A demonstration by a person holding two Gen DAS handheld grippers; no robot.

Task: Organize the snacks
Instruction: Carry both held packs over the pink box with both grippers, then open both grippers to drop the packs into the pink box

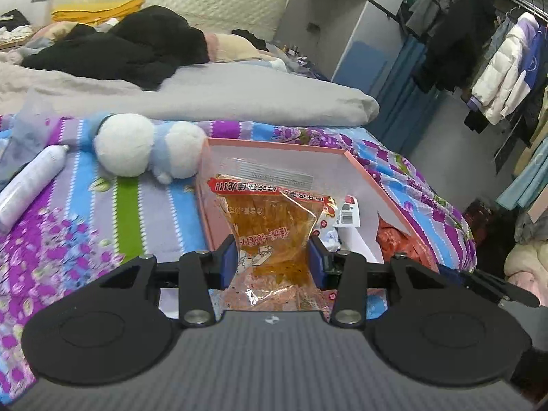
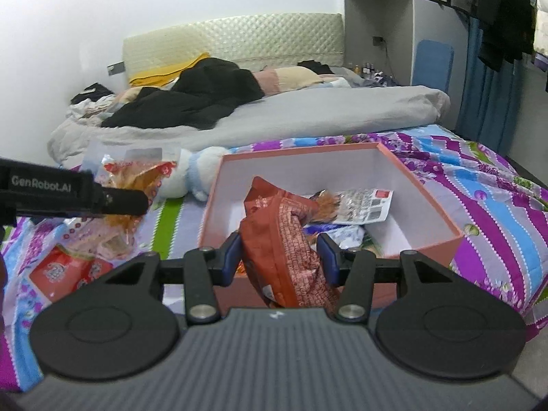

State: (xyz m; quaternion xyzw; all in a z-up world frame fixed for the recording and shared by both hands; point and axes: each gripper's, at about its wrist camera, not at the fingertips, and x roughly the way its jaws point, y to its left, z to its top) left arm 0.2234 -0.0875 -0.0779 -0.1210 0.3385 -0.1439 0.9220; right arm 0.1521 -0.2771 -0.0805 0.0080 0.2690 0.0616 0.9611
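While both packets are hanging clear of the bedspread, these lines are tracking the carry toward the box.

Left tongs [image 1: 272,257]: clenching on the clear packet of orange snacks [image 1: 274,219], which is standing up between the blue pads in front of the pink box [image 1: 363,167].

Right tongs [image 2: 279,257]: gripping the red snack bag [image 2: 287,239] around its middle, the bag leaning over the near wall of the same box [image 2: 411,171].

Where the snacks are lying: a few packets are already resting inside the box; a red pouch [image 2: 65,270] is waiting on the bed [image 2: 496,185], just left of the box.

Doing this step well: I judge each packet should be travelling over the box wall before any release, one hand going in at a time so the bags are not colliding, and landing on bare box floor rather than on the pile.

Hard to make out: the lower ends of both held bags are disappearing behind the tool bodies; the printing on the packets inside is blurring; the soft toy [image 1: 144,144] is partly hiding the box's far left corner.
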